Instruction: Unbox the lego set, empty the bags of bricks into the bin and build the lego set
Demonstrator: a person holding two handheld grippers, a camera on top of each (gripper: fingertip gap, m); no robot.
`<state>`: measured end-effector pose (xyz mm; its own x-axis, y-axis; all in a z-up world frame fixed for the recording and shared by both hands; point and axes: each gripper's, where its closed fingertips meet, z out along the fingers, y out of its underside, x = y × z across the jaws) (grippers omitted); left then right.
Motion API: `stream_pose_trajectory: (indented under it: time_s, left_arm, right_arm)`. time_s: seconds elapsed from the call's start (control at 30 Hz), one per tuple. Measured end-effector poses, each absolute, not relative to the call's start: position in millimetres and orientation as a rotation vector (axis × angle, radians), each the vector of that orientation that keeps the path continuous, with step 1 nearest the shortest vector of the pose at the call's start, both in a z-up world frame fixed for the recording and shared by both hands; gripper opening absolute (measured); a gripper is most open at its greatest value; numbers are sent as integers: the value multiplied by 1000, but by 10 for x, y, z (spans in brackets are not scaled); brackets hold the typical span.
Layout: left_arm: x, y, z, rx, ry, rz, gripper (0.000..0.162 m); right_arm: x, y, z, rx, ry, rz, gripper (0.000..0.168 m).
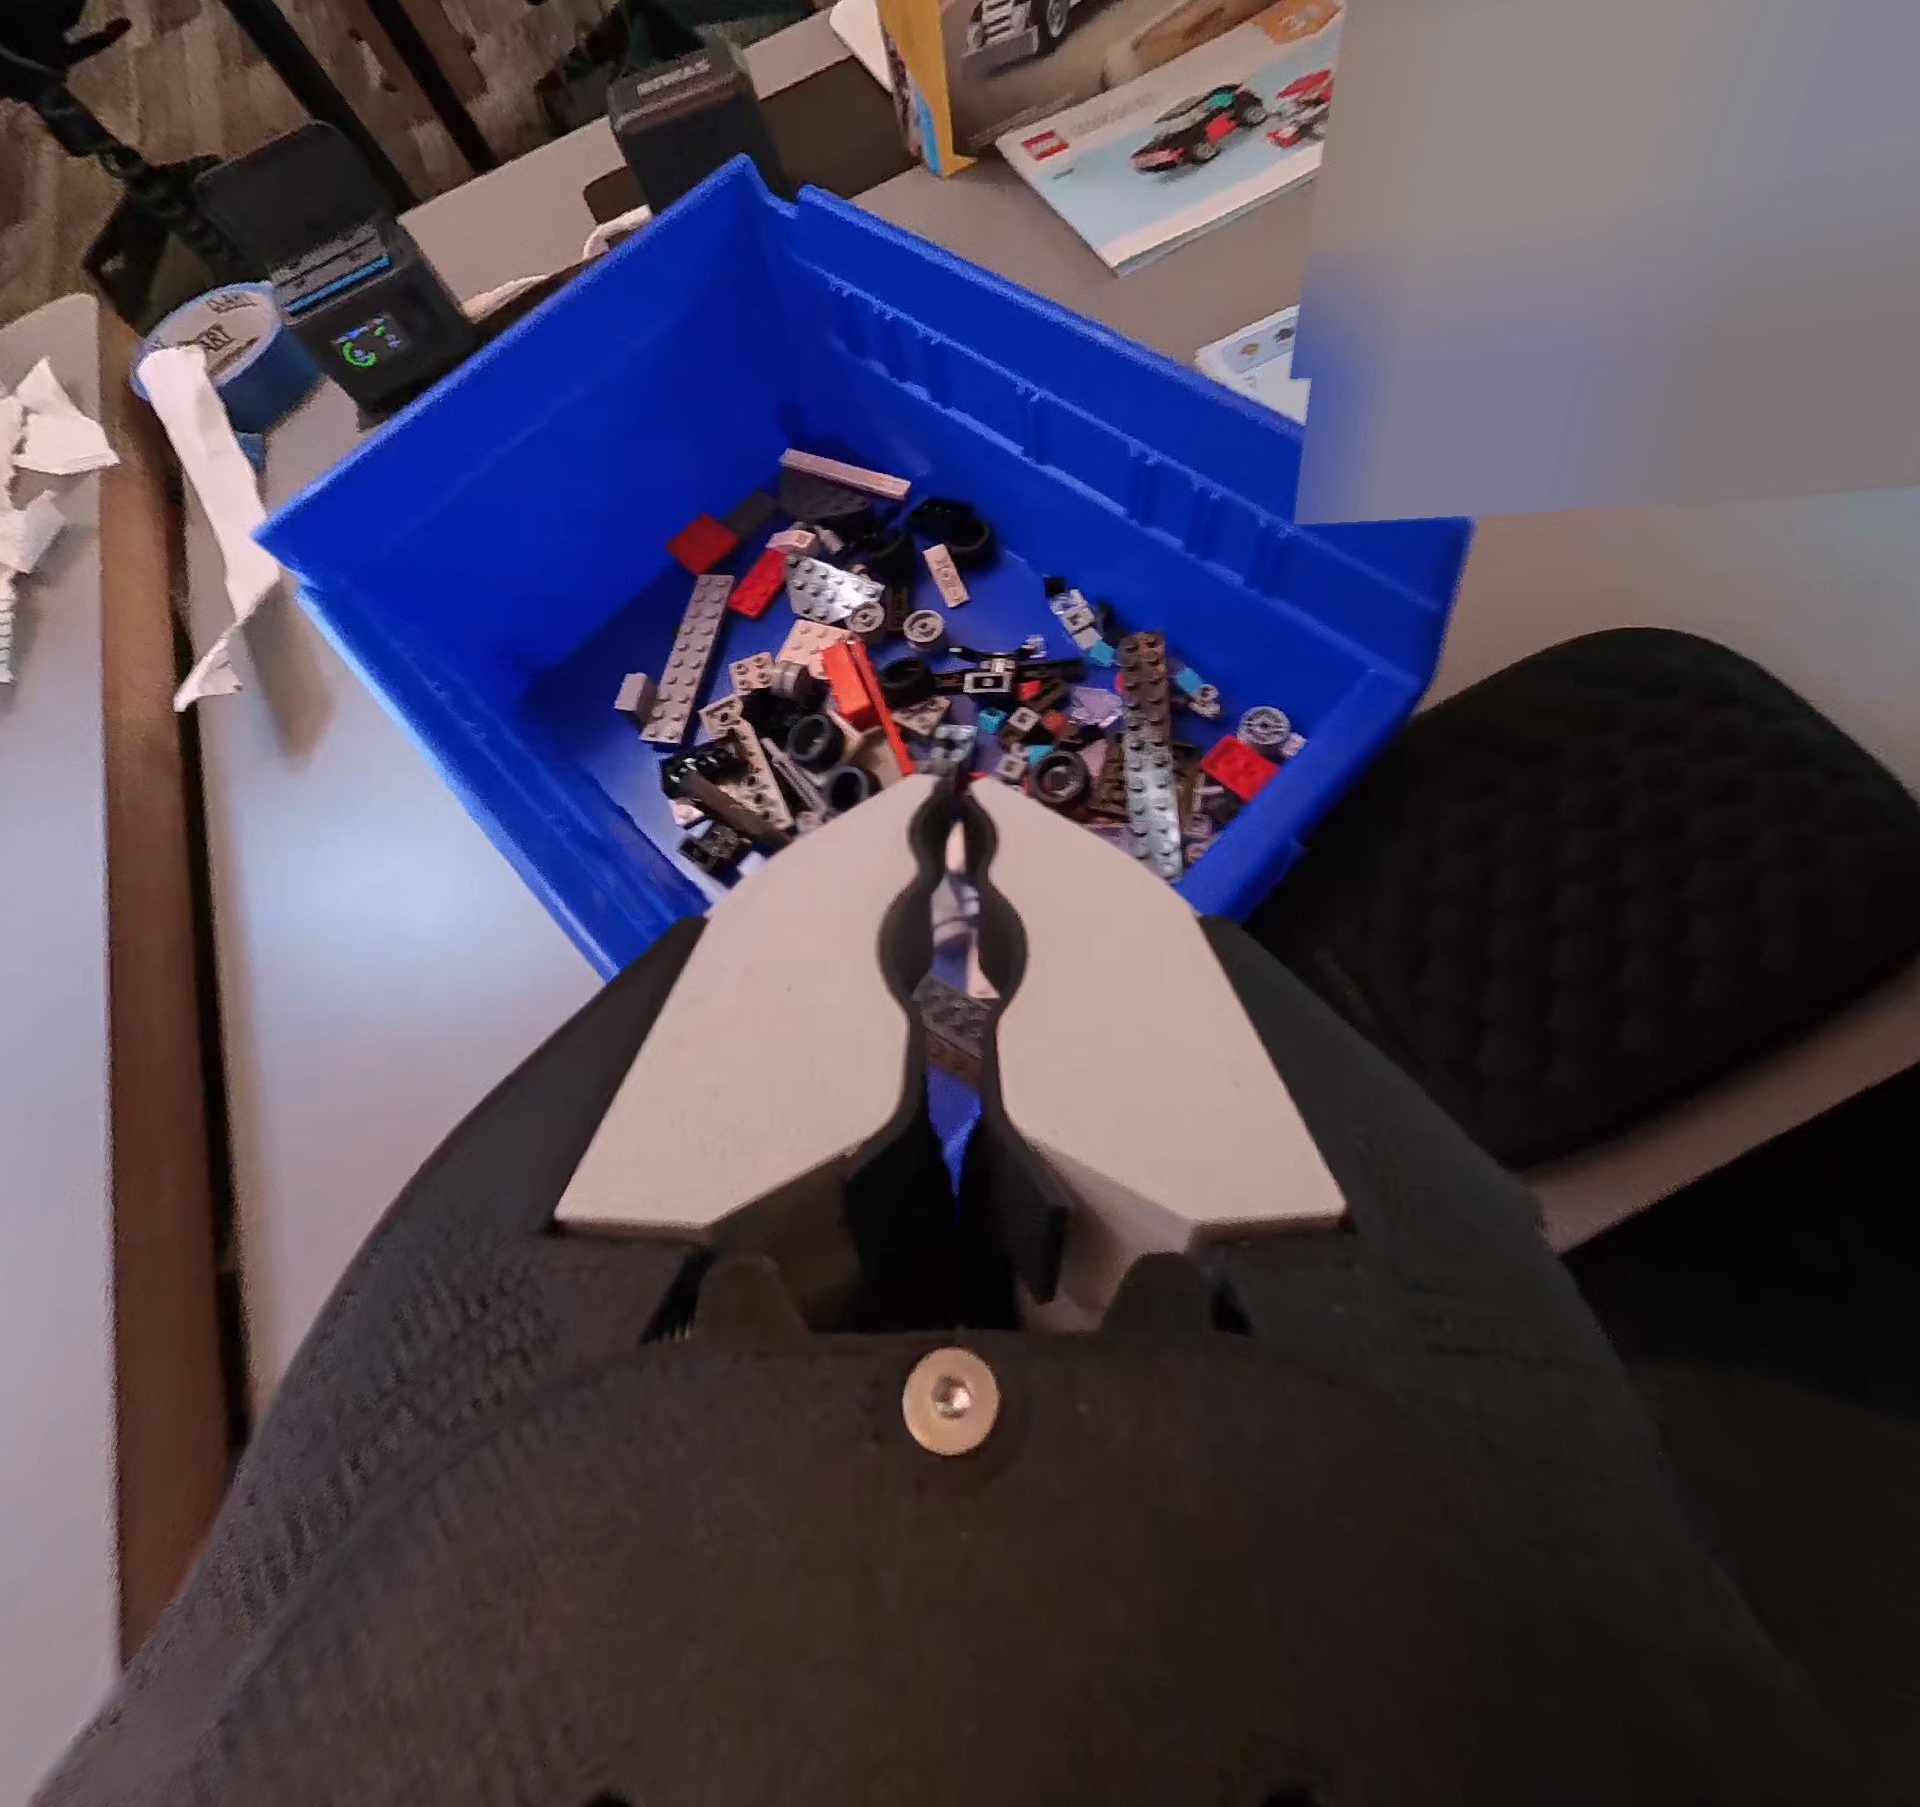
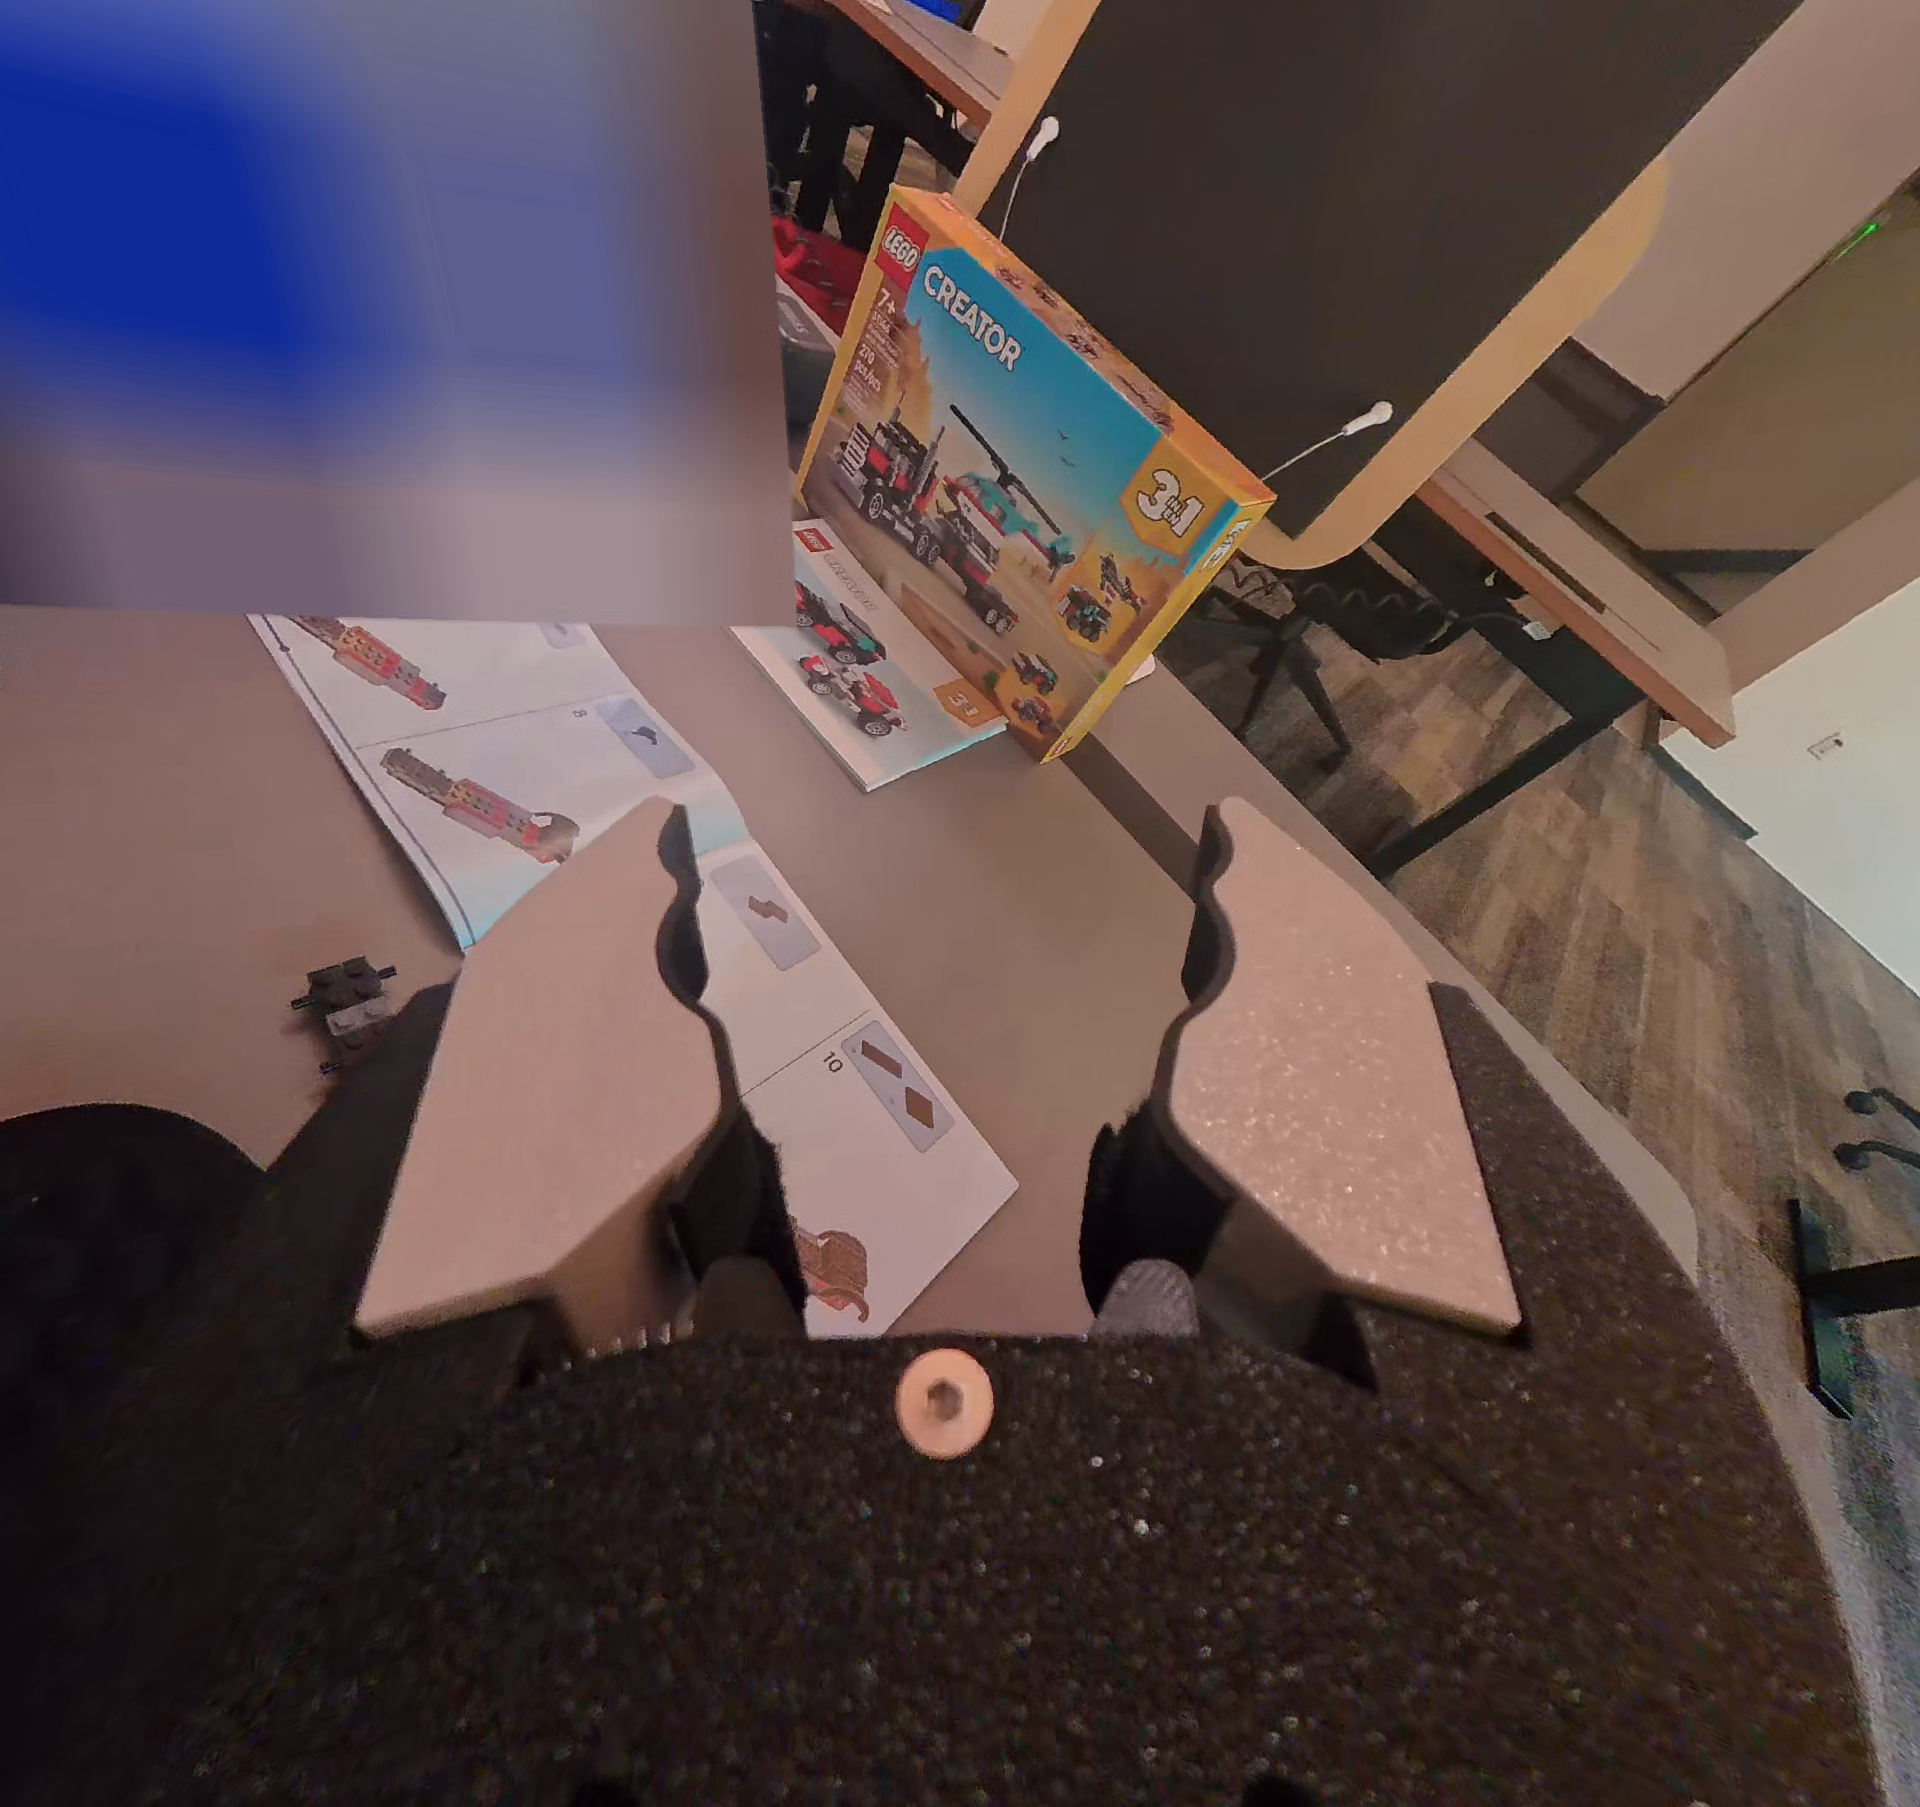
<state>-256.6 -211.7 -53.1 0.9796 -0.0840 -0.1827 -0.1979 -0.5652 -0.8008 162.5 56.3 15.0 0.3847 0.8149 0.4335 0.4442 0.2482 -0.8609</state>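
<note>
The blue bin holds several loose bricks in grey, black and red. My left gripper reaches down into the bin with its fingertips closed together at the near edge of the pile, just below a small light grey plate. I cannot make out a piece pinched between the pads. My right gripper is open and empty, held above the table over the open instruction booklet. A small dark partial build lies on the table to its left.
The set's box stands at the table's far edge, also in the left wrist view, with a closed booklet in front. Blue tape roll, torn paper and a black device lie left of the bin. A black chair stands to its right. The gap from one gripper's tips to the other's is roughly 50 cm. To reach the small light grey plate in a straight line is about 15 cm for my left fingers, about 50 cm for my right.
</note>
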Motion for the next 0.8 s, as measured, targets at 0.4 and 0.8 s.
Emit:
stream_pose_trajectory:
  time_s: [0.4,0.8]
  left_arm:
    - [-3355,-1319,-760,-2607,399,148,50]
    - [-3203,-1037,-1610,-2921,289,-156,38]
  right_arm:
    - [1801,571,108,-1371,-1178,395,91]
    - [2115,666,72,-1397,-1113,362,91]
